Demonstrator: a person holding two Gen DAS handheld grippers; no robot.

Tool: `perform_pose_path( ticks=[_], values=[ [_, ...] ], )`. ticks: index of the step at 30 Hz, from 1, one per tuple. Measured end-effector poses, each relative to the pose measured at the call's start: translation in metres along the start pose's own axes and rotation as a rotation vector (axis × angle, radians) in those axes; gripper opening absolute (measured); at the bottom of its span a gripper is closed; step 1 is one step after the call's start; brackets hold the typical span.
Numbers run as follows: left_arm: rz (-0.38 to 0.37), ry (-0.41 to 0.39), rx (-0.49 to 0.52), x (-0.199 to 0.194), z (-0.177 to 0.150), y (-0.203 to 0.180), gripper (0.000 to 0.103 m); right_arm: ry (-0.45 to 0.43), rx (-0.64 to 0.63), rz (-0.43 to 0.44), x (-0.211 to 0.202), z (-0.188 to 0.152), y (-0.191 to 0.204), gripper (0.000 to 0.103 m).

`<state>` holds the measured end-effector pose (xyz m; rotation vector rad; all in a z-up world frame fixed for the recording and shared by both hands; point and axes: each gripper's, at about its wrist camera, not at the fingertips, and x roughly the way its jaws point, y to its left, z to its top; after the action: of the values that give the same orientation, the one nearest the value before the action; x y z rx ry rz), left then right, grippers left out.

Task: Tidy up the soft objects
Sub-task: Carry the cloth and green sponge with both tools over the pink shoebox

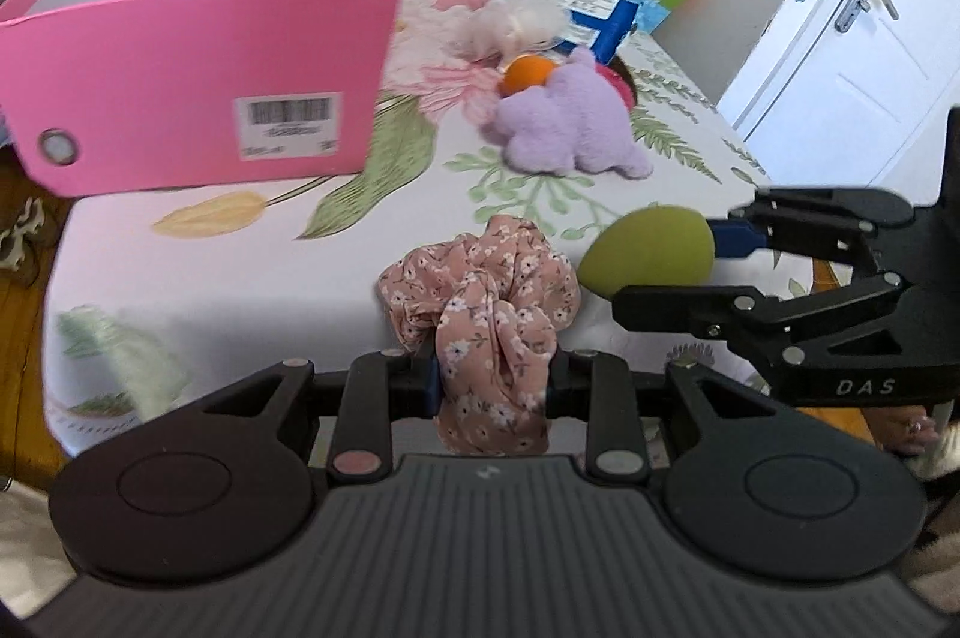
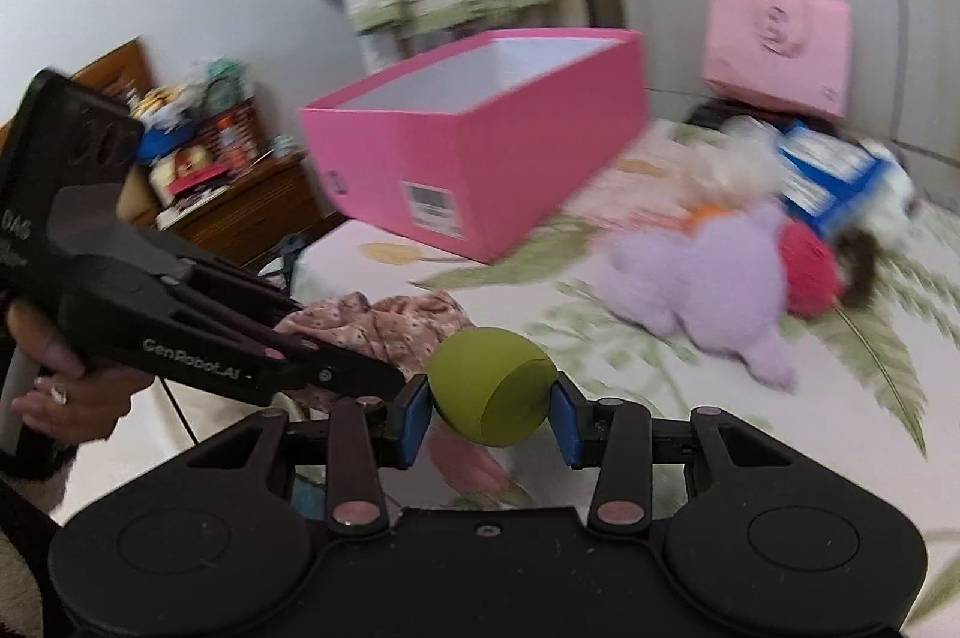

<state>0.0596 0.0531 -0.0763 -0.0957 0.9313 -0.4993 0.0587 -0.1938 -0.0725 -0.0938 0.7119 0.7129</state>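
Scrunchie (image 1: 486,314) of pink floral fabric, gathered into soft folds, sits clenched between the jaws of the left hand-held gripper (image 1: 492,380); its lower part drops behind the gripper body and is cut off from view. In the right wrist view only a crumpled edge of it shows past the left gripper's black linkage. An olive-green egg-shaped sponge (image 2: 489,386), smooth and matte with one flat-cut face, is grasped by the right hand-held gripper (image 2: 489,413) between blue pads (image 2: 414,416). Both are held above the bed (image 1: 240,278), whose sheet bears a leaf and flower print. A stiff pink cardboard box (image 1: 198,86), open-topped with a white interior and a barcode label, stands on the bed's far left. Beside it lie a fuzzy lilac plush toy (image 1: 564,122), an orange ball (image 1: 525,74) and a white fluffy item (image 1: 516,23), partly overlapping. The right view is motion-blurred, so the red item (image 2: 807,272) behind the plush is hard to identify.
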Motion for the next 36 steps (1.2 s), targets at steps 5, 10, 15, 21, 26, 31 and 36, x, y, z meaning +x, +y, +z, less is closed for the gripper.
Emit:
perform_pose_path(
  ticks=[5, 10, 15, 21, 26, 31, 36],
  values=[
    [0.003, 0.012, 0.007, -0.023, 0.006, 0.012, 0.027, 0.029, -0.087, 0.045, 0.009, 0.024, 0.023, 0.047],
    [0.043, -0.001, 0.027, -0.043, 0.021, 0.026, 0.027, 0.028, -0.169, 0.041, 0.016, 0.047, 0.040, 0.048],
    [0.067, -0.013, 0.058, -0.057, 0.045, 0.036, 0.027, 0.019, -0.213, 0.024, 0.021, 0.073, 0.045, 0.048],
    [0.079, -0.080, 0.105, -0.076, 0.078, 0.040, 0.027, -0.025, -0.244, 0.023, 0.023, 0.111, 0.043, 0.048],
    [0.105, -0.137, 0.148, -0.079, 0.109, 0.043, 0.027, -0.081, -0.263, 0.008, 0.029, 0.143, 0.035, 0.048],
    [0.131, -0.154, 0.134, -0.061, 0.140, 0.060, 0.027, -0.110, -0.314, -0.019, 0.056, 0.168, 0.020, 0.049],
    [0.181, -0.138, 0.051, -0.023, 0.168, 0.093, 0.027, -0.067, -0.303, -0.004, 0.111, 0.184, -0.002, 0.049]
  ],
)
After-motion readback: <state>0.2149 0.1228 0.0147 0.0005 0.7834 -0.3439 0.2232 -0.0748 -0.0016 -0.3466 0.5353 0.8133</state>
